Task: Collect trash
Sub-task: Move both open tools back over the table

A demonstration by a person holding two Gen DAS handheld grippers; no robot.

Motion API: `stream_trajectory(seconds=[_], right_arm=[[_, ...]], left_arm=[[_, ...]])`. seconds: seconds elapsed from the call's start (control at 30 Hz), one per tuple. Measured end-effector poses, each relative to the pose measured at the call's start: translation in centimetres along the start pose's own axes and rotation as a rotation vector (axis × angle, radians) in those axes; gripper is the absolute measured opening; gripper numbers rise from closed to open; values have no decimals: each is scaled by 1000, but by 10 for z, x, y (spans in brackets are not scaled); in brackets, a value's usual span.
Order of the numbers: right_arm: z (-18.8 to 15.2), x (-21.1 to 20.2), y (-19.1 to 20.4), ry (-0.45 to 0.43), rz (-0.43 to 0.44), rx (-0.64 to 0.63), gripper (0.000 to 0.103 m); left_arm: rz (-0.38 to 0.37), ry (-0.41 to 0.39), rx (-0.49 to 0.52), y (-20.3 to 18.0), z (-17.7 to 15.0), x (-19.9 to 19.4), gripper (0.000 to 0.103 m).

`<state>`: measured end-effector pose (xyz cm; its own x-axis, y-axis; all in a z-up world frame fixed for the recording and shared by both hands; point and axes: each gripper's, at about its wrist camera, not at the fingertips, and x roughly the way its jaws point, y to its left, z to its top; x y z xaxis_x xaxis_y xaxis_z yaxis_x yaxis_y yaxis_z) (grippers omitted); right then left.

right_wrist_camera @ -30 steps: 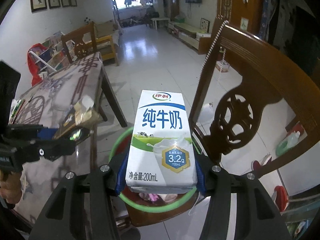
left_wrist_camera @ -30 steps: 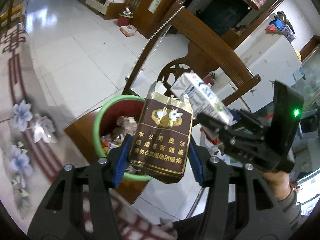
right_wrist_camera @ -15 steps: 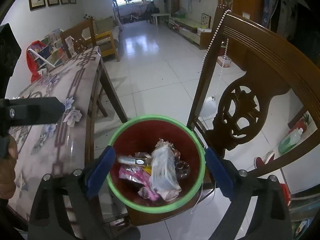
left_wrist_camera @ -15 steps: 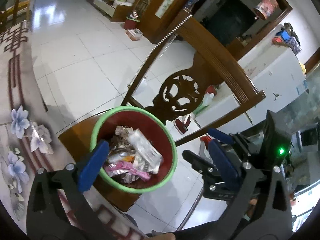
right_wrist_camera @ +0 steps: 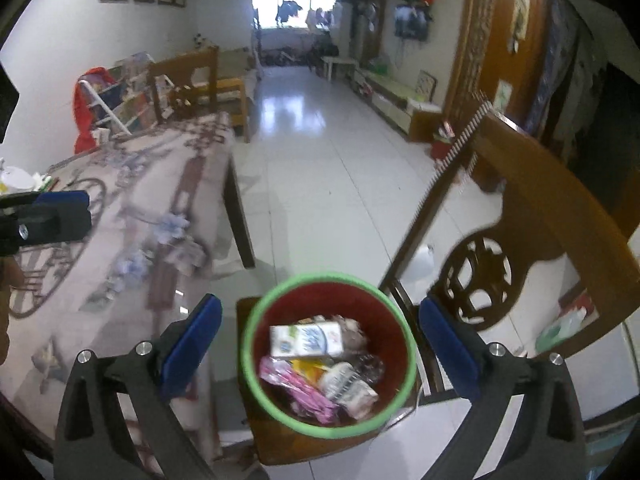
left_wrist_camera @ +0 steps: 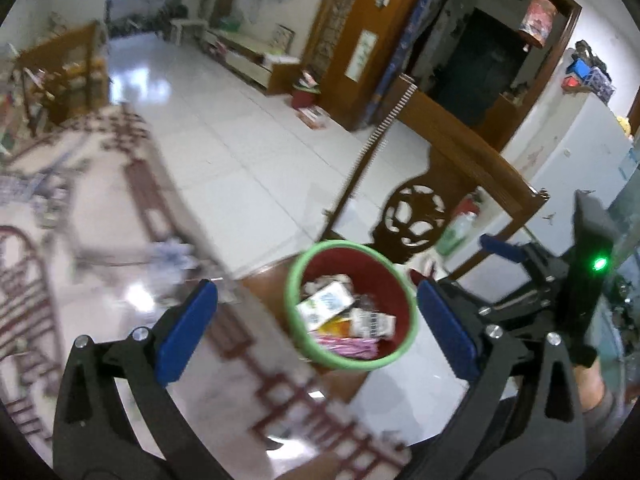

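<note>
A red bin with a green rim (left_wrist_camera: 407, 292) (right_wrist_camera: 256, 384) stands on a wooden chair seat. A white milk carton (left_wrist_camera: 326, 303) (right_wrist_camera: 307, 340) lies on top of the trash in it, with wrappers beside it. My left gripper (left_wrist_camera: 316, 330) is open and empty above the bin and the table edge. My right gripper (right_wrist_camera: 320, 348) is open and empty above the bin. The right gripper also shows at the right of the left wrist view (left_wrist_camera: 500, 276).
A table with a patterned cloth (left_wrist_camera: 60, 240) (right_wrist_camera: 120, 216) lies to the left of the bin. The carved wooden chair back (left_wrist_camera: 460, 160) (right_wrist_camera: 560, 208) rises to the right. White tiled floor (right_wrist_camera: 320, 160) stretches behind.
Both grippers opened: the cigarette pack and the milk carton dropped into the bin. Both grippers have since lifted and drawn back, and the bin looks smaller.
</note>
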<state>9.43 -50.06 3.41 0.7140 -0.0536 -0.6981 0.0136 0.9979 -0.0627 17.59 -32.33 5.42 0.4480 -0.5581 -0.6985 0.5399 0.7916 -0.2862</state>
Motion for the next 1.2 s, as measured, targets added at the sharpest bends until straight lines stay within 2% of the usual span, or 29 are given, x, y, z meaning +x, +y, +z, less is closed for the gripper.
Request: stream_trajectory(seconds=[0.3,0.4,0.47,0.53,0.67,0.9,1.0,1.2], right_arm=[[10,-40,95,-92,58,-5,96],[10,-52,125,-129,73,1,96],[8,-59,145,-154,80,0,96],[6,-64,169,-168,93,-8,96],[-3,-74,207,-203,102,-46,96],[-18,-74,253,-240,138,-63,96],[-29,-71,259,-259,136,-49,96],[-46,-63,264,-238,117,-63,96]], left_arm=[[229,-158,10,55,-48,-97,98],[261,-166,17,74,-66,-122,98],[332,-209,9,88,-81,-141,98],[370,-234,0,100,-94,-155,98],[449,-251,-30,127,-121,-175,98],[527,-264,-68,162,-169,-197,98],[539,-296,-87,169,-187,-205,98],[546,-339,-141,166,-203,-205,98]])
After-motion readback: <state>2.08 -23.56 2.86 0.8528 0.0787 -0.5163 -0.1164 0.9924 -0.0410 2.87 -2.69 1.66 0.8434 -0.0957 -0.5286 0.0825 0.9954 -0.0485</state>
